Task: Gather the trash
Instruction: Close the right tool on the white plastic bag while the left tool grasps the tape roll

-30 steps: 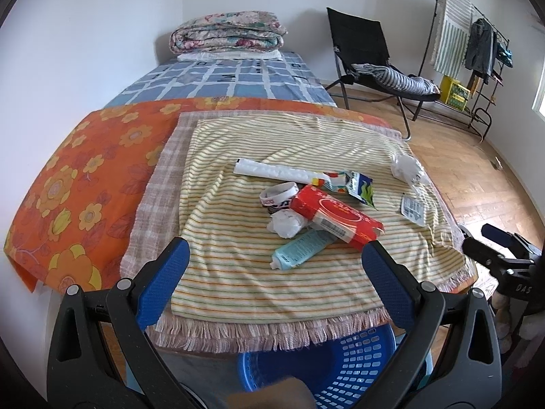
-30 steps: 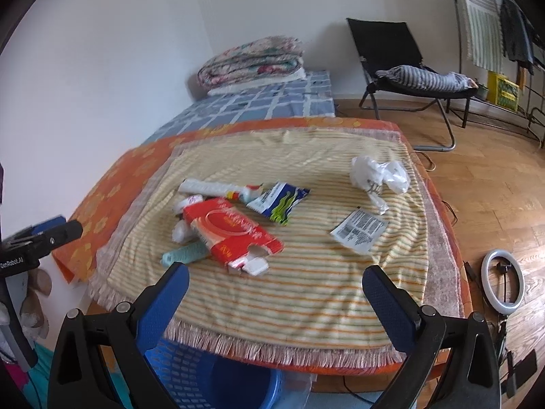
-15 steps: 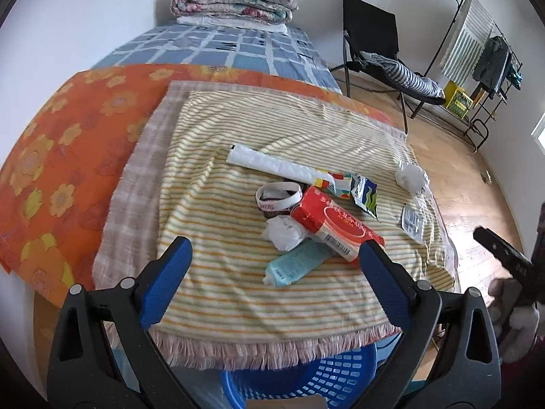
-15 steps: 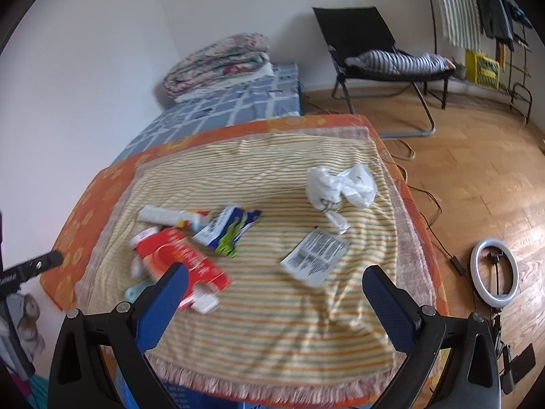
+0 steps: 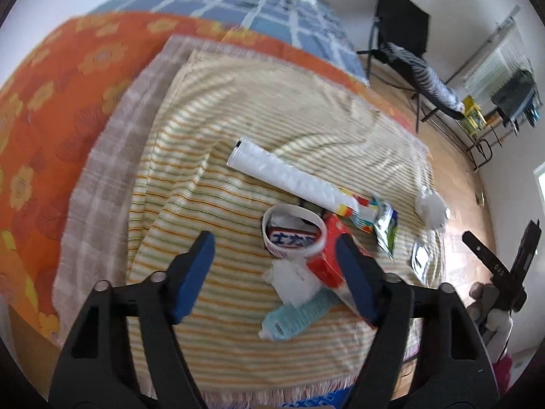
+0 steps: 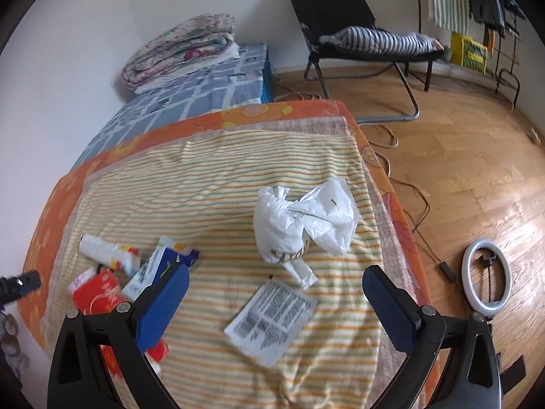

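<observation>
Trash lies on a striped cloth (image 5: 211,156). In the left wrist view my open left gripper (image 5: 276,269) hovers over a white paper ring (image 5: 293,235), a crumpled tissue (image 5: 293,279), a red carton (image 5: 327,259), a teal tube (image 5: 296,317) and a long white tube (image 5: 286,173). In the right wrist view my open right gripper (image 6: 272,293) hangs above a printed flat wrapper (image 6: 272,313), just short of a crumpled white plastic bag (image 6: 303,221). A blue snack packet (image 6: 160,266) and the red carton (image 6: 98,293) lie to its left.
A blue basket (image 5: 306,402) sits below the table's near edge. An orange flowered cloth (image 5: 51,102) covers the table's left side. A bed with folded quilts (image 6: 184,47), a black chair (image 6: 357,27) and a ring light (image 6: 487,279) on the wooden floor surround the table.
Both grippers have moved forward and down over the table. The left one closed in on the trash pile; the right one swung right toward the plastic bag and flat wrapper.
</observation>
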Tool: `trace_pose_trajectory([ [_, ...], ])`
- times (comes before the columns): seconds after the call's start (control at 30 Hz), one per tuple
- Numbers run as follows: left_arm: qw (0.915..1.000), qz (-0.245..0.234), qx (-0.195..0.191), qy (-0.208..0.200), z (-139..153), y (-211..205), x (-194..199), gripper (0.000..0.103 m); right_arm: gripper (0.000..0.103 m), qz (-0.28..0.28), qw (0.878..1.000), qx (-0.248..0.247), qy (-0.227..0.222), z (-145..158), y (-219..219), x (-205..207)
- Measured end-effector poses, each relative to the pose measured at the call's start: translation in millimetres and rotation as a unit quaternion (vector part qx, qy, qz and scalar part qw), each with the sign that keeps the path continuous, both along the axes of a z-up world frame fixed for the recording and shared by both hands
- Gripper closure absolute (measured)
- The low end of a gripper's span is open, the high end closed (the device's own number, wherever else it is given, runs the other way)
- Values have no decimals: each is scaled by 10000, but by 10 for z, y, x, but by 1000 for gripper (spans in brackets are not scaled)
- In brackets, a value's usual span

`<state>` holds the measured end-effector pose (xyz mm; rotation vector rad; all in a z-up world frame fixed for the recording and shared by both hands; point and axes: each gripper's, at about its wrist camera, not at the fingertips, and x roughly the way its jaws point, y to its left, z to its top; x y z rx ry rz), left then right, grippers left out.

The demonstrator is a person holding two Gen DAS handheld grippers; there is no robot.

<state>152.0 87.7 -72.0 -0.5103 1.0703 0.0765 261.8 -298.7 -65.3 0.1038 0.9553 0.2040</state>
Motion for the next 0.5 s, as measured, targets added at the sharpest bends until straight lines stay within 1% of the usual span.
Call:
trace_pose_trajectory([
  [0.03,9999,31,-89,72,-63,18,47,36,0,-34,10000,9,24,-23,3,55],
  [0.1,9995,66,-242,194,-171,47,138,44,0,-74,10000,-46,26,-50,18,130],
  [0.2,9983,103,-454,337,-322,54,237,47,0,-67,9999,-138,56,-123,67,226],
  [0.23,9982,91,-472,362,-348,45,265,47,0,-65,9998,-168,78,-151,88,254],
  [0.27,9981,60,-458,404,-376,31,306,50,1,-65,9997,-214,109,-188,116,292],
  [0.3,9981,26,-420,452,-407,11,339,57,1,-63,9996,-244,114,-203,136,298],
  [0.37,9978,0,-419,518,-455,-14,386,62,1,-36,9993,-356,115,-237,187,341],
  [0.47,9974,1,-414,582,-519,-21,431,63,2,-54,9989,-461,87,-257,232,402],
  [0.5,9973,-7,-410,610,-538,-24,445,68,2,-57,9988,-479,86,-258,240,413],
])
